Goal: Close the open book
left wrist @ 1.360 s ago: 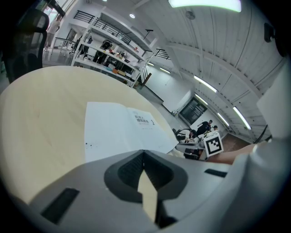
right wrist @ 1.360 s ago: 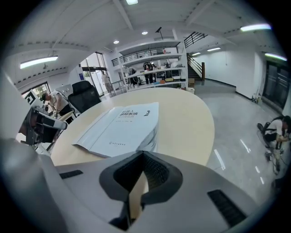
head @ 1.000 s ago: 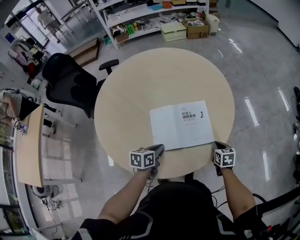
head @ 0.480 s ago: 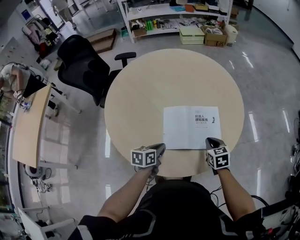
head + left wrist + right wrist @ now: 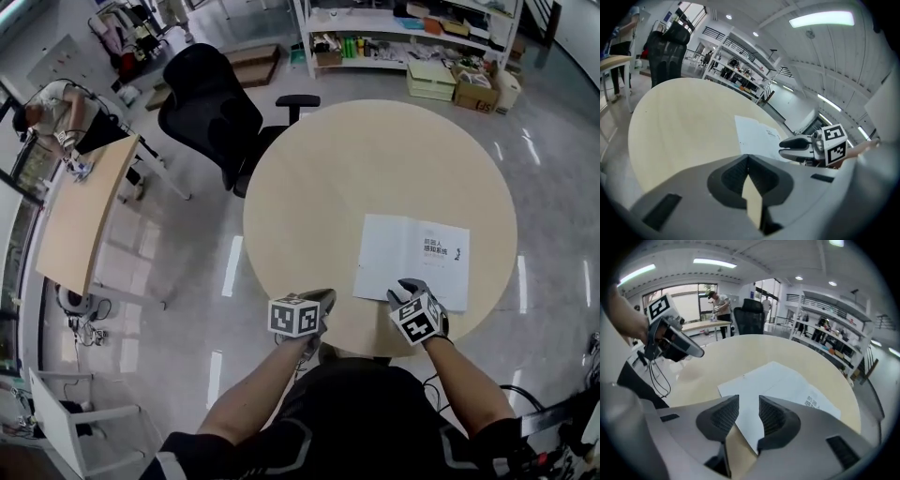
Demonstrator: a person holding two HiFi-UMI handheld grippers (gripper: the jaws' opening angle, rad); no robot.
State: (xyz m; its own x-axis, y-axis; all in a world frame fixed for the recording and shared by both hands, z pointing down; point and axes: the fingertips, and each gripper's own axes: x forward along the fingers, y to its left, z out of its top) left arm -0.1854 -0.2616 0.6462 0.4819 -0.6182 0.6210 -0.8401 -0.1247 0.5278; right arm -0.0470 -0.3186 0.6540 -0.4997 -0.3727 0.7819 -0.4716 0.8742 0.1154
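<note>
The right gripper [image 5: 404, 289] points down at the near edge of the open book [image 5: 412, 255], and its jaws stand apart, having just been opening. In the right gripper view [image 5: 749, 409] the book's near white corner [image 5: 754, 394] shows in the gap between the ribbed pads, which do not press on it. Whether the tips touch the paper cannot be told. Ahead of this gripper the book lies flat, face up, with a centre fold and a small block of dark print on the page to the right of the fold. To its left, well apart from the book, the left gripper [image 5: 322, 299] is held over the near rim of the round pale wooden table [image 5: 375, 159], and in its own view [image 5: 747, 161] its jaws meet with nothing between them. From there the book [image 5: 757, 136] lies ahead and to the right, with the right gripper [image 5: 782, 146] at its near side. Beyond both grippers the tabletop is bare wood. Past its far left rim stands a black office chair [image 5: 211, 103], and farther off white shelving [image 5: 403, 37] holds boxes and small goods. Far to the left of the left gripper is a narrow wooden desk [image 5: 84, 216] with a person [image 5: 56, 108] at its far end.
</note>
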